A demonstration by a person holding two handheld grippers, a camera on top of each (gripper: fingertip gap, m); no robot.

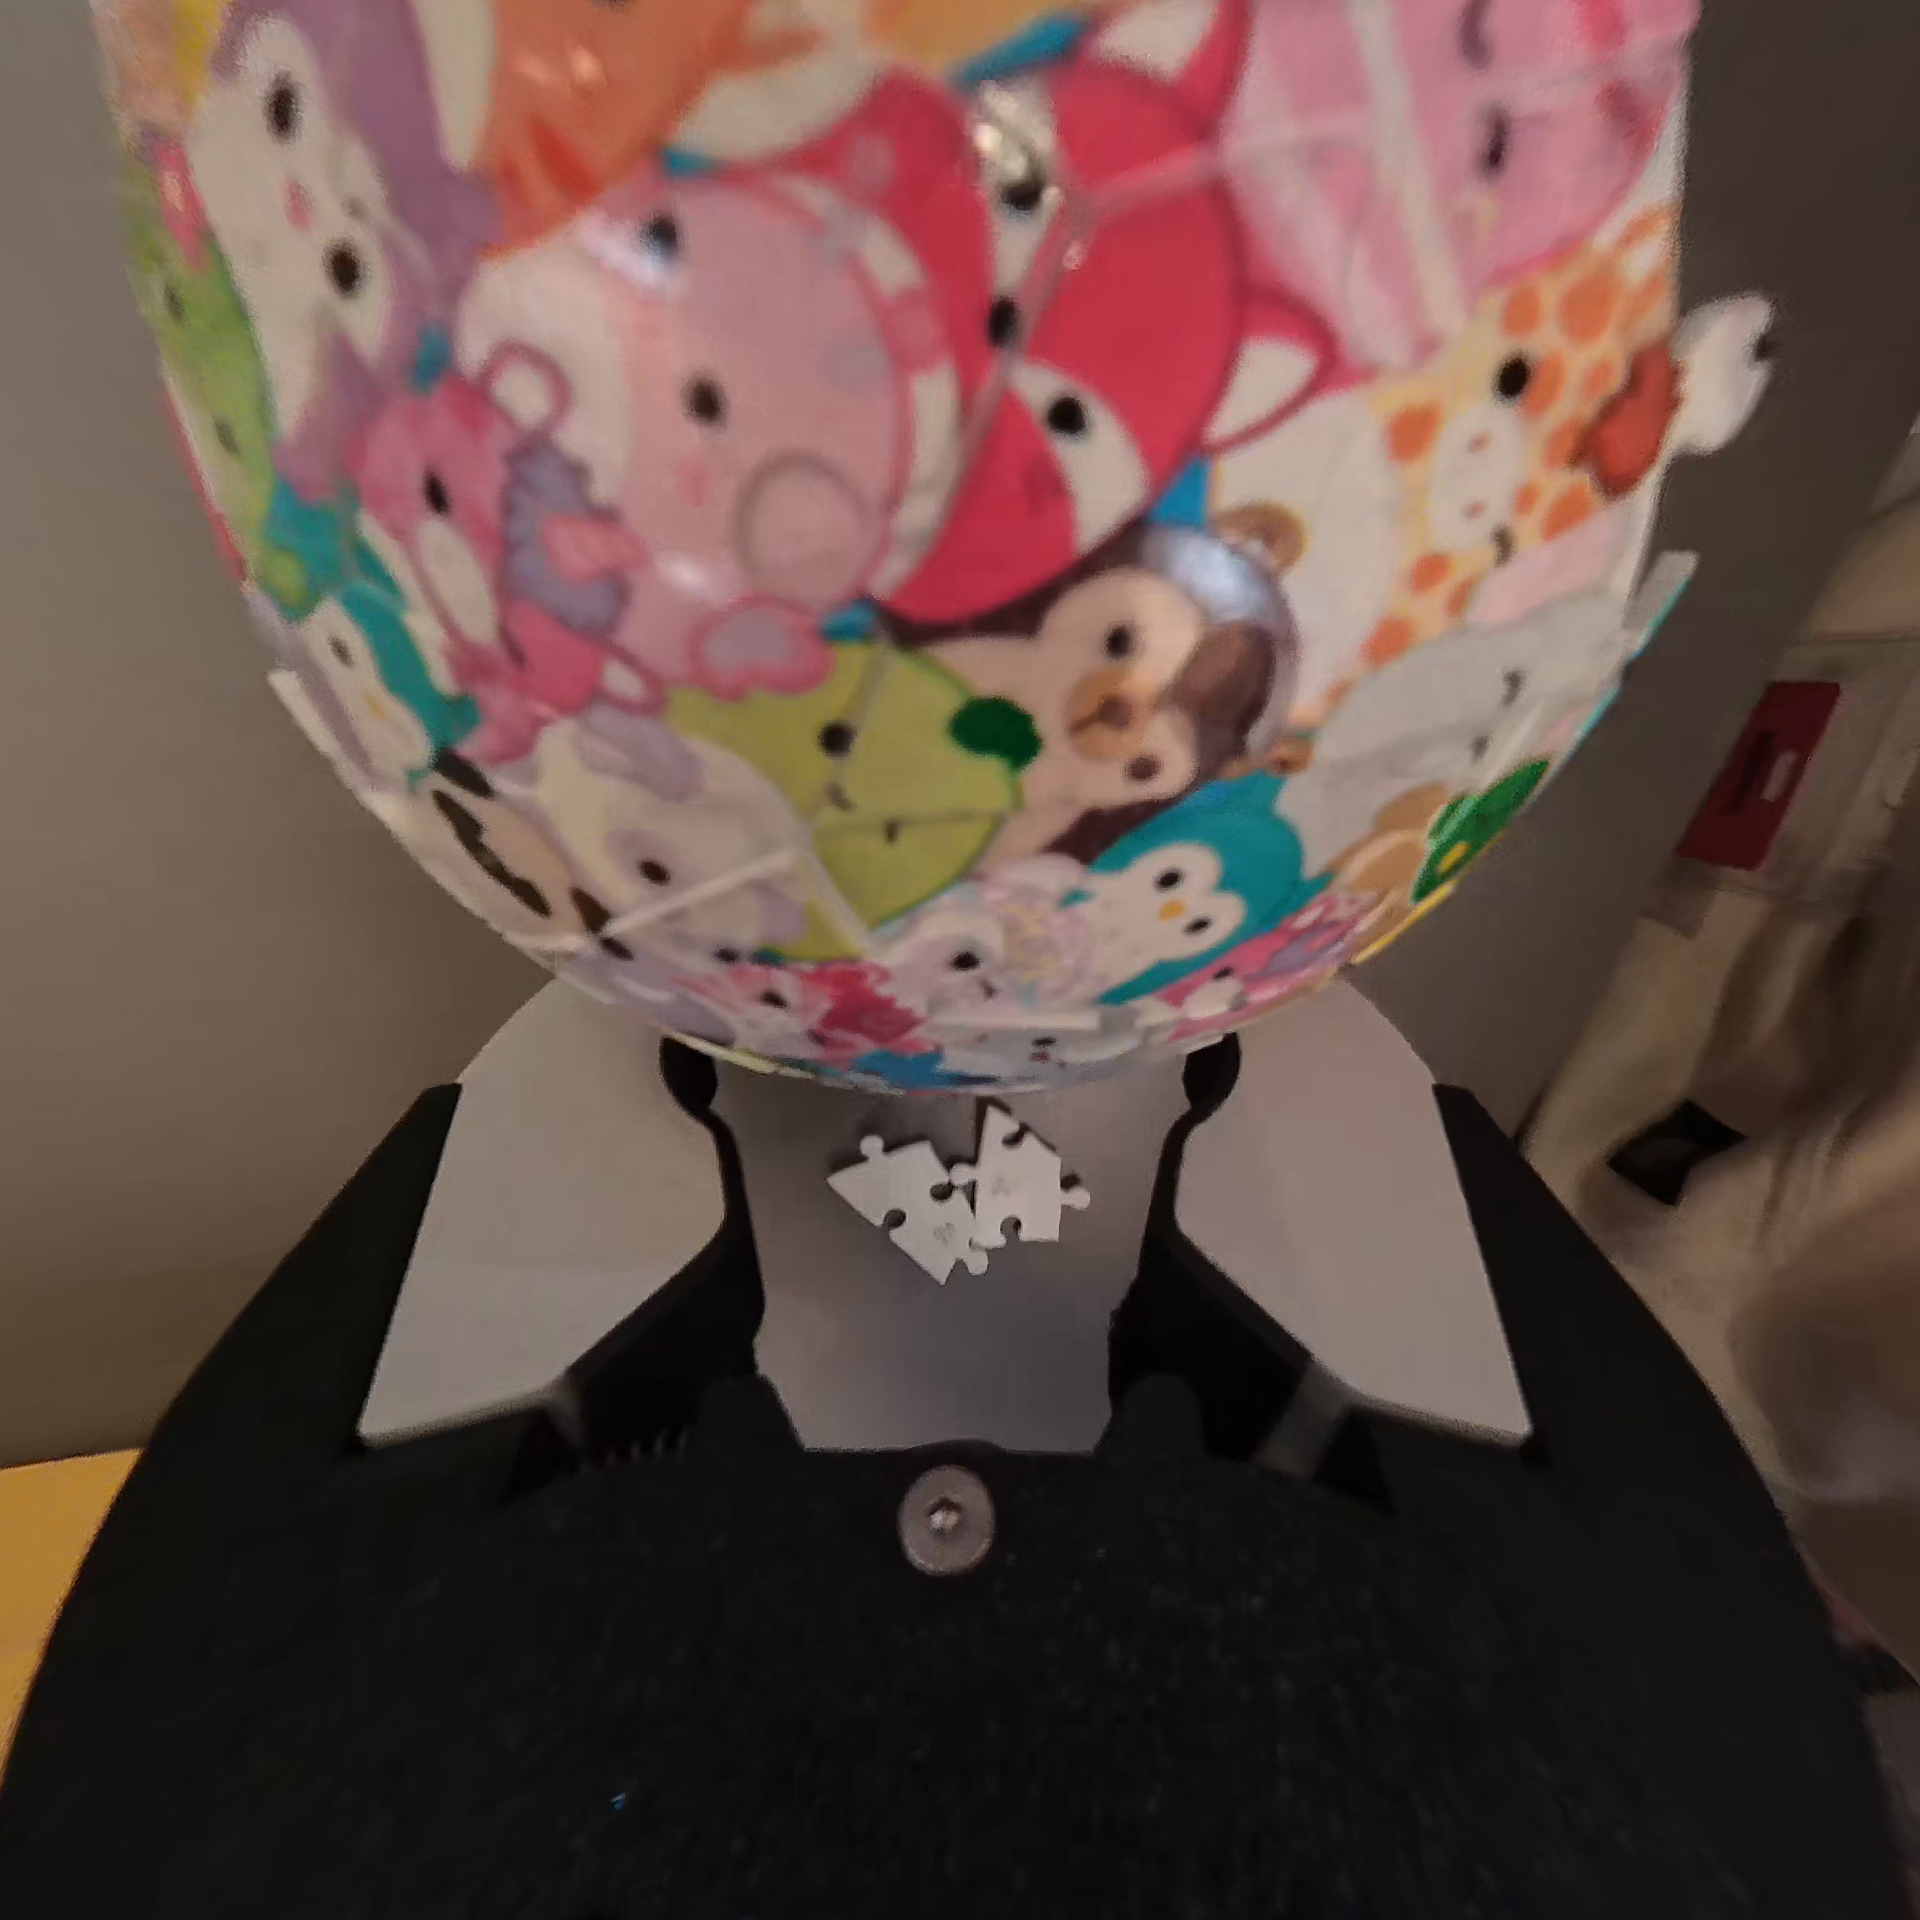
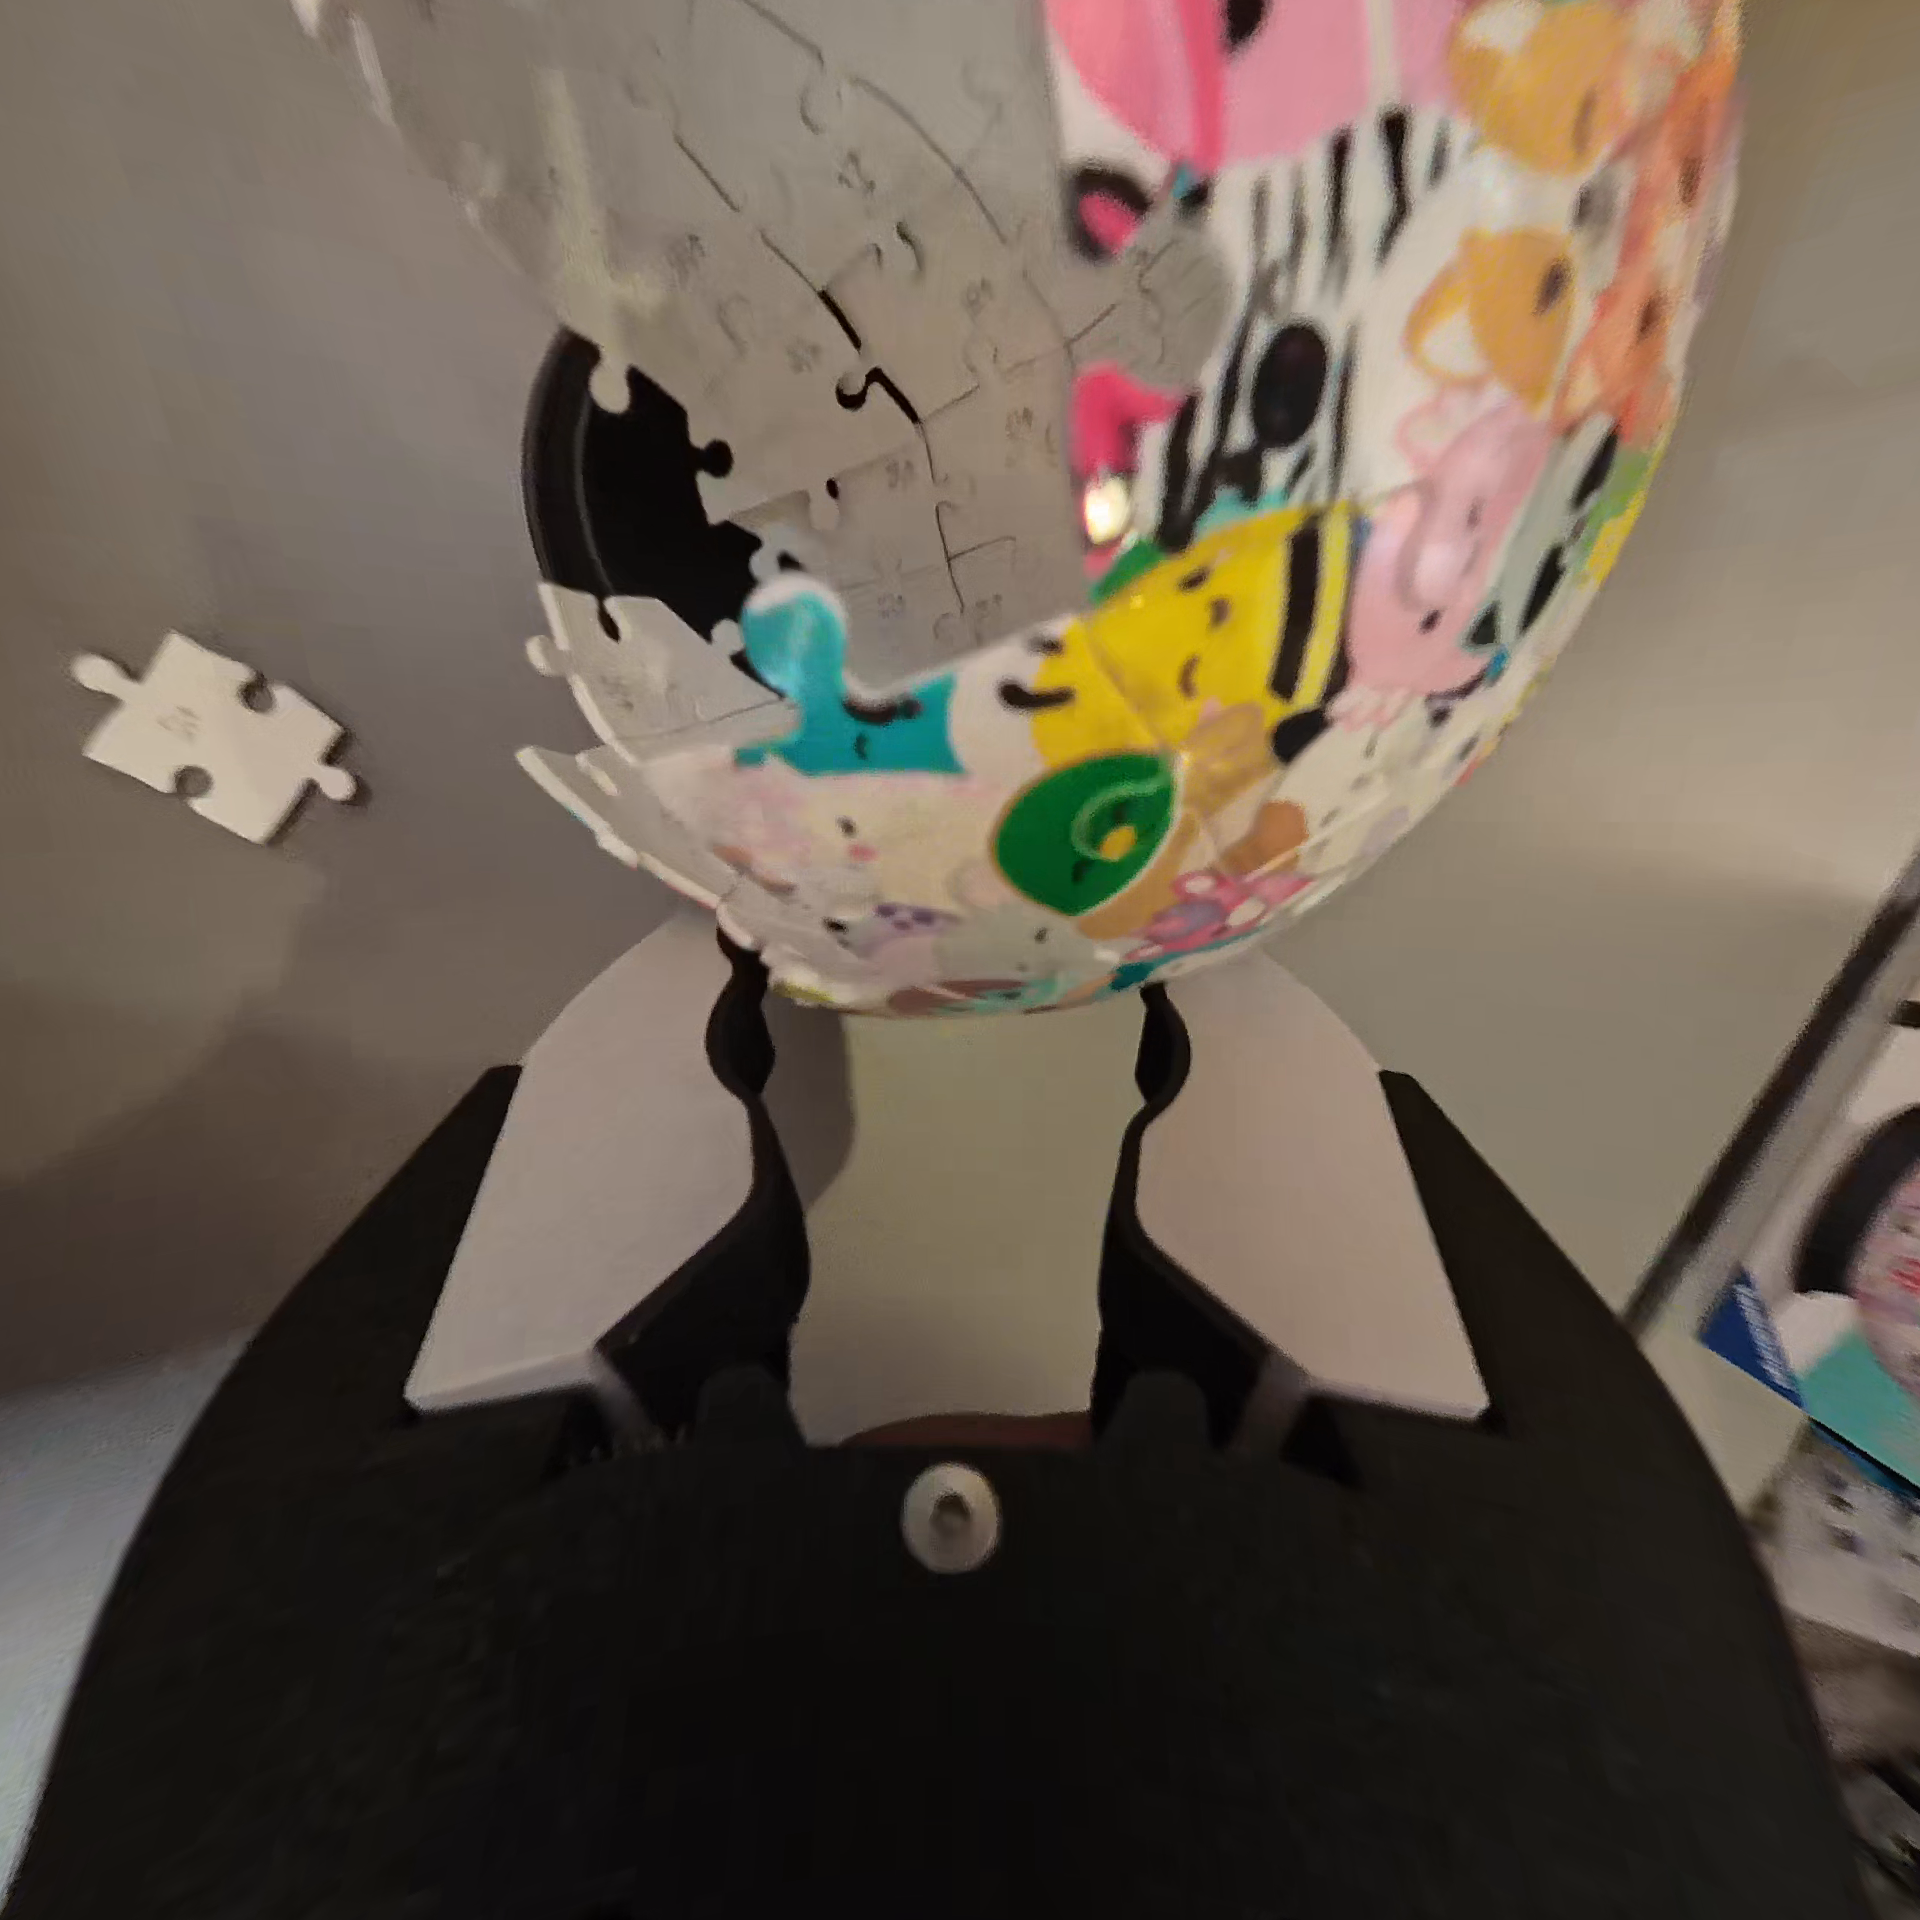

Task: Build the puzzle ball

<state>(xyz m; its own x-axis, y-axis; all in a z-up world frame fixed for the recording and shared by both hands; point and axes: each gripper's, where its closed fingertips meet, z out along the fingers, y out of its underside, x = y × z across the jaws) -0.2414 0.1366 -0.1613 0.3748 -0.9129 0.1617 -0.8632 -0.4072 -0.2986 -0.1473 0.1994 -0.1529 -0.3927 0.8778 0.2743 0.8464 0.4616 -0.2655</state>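
Observation:
The puzzle ball (image 1: 935, 468) is a colourful shell of cartoon animals that fills the top of the left wrist view. My left gripper (image 1: 951, 1070) is open, its fingertips (image 1: 691, 1075) against the ball's lower side. Two loose pieces (image 1: 956, 1195) lie joined, white backs up, on the grey table between the fingers. In the right wrist view the ball (image 2: 1299, 623) has a jagged open gap (image 2: 665, 488) that shows its white inner side. My right gripper (image 2: 948, 1003) is open, its fingertips at the ball's underside. Whether either gripper bears the ball is unclear.
A single loose piece (image 2: 218, 738) lies white side up on the grey table (image 2: 260, 1039), left of the ball. A black round part (image 2: 561, 488) shows through the gap. A printed box (image 2: 1829, 1309) stands at the right. Beige fabric (image 1: 1766, 1039) is at the right; a yellow surface (image 1: 62, 1558) is at the lower left.

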